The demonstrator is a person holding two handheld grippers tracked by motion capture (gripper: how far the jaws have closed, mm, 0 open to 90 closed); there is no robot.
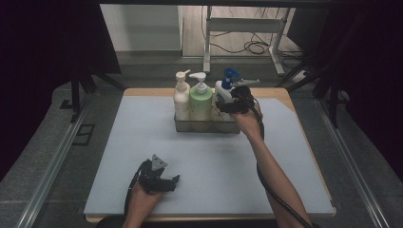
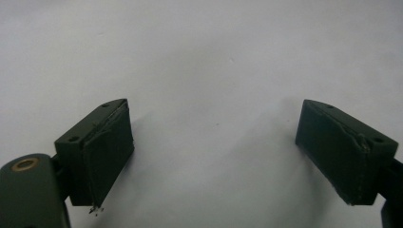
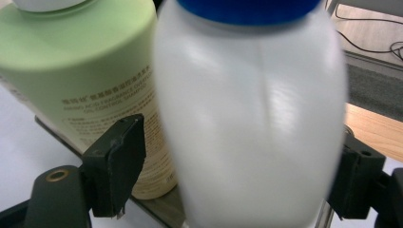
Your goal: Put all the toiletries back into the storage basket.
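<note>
Because the white bottle with the blue spray top point(image 1: 224, 93) stands upright at the right end of the grey metal caddy point(image 1: 205, 125), the right gripper point(image 1: 227, 105) reaches it from the near side, level with its body. In the right gripper view the bottle point(image 3: 252, 118) sits between the two black jaws with a gap showing at the left pad, so the gripper looks released around it rather than clenched; the right pad is partly hidden behind the bottle. Just left of it in the caddy stands a pale green pump bottle point(image 1: 200, 100), and left of that a cream pump bottle point(image 1: 181, 96), the three packed side by side so each props the next.

Well nearer than the caddy, the left gripper point(image 1: 167, 182) rests low over the table point(image 1: 119, 180), jaws spread wide and empty.

A pale blue mat covers the table, whose wooden edge shows beyond the caddy. Farther back, grey floor, a white table frame and loose cables.
</note>
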